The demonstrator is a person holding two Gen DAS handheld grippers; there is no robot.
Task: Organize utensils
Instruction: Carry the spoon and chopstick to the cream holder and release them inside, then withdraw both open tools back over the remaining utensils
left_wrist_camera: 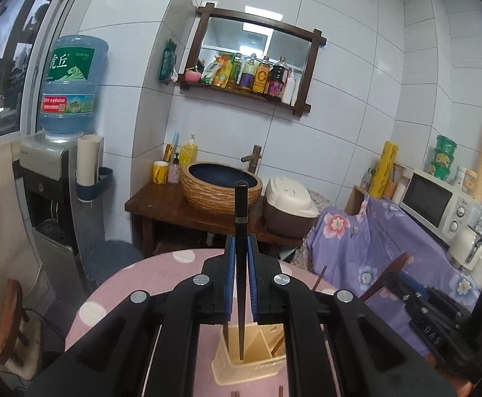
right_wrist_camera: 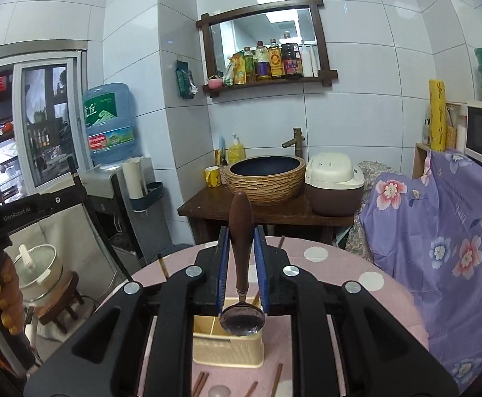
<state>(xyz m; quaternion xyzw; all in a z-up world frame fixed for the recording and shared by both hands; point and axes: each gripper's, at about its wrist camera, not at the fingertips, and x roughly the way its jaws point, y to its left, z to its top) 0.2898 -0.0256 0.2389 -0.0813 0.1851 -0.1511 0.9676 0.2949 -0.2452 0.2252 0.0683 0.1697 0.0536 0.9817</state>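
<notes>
My left gripper [left_wrist_camera: 241, 248] is shut on a dark chopstick [left_wrist_camera: 241, 218], held upright with its thin tip down inside the cream utensil holder [left_wrist_camera: 237, 369] on the pink dotted table [left_wrist_camera: 135, 284]. My right gripper [right_wrist_camera: 241, 241] is shut on a spoon with a brown wooden handle [right_wrist_camera: 241, 228]; its metal bowl [right_wrist_camera: 242, 318] hangs just above the cream utensil holder [right_wrist_camera: 227, 347]. The right gripper also shows at the right of the left wrist view [left_wrist_camera: 403, 284], holding the spoon. Brown chopsticks [right_wrist_camera: 276, 380] lie on the table in front of the holder.
A wooden stand with a woven basin [left_wrist_camera: 221, 185] and a rice cooker [left_wrist_camera: 288, 208] stands behind the table. A water dispenser [left_wrist_camera: 59, 172] is at the left. A purple flowered cloth [right_wrist_camera: 439, 231] and a microwave [left_wrist_camera: 436, 201] are at the right.
</notes>
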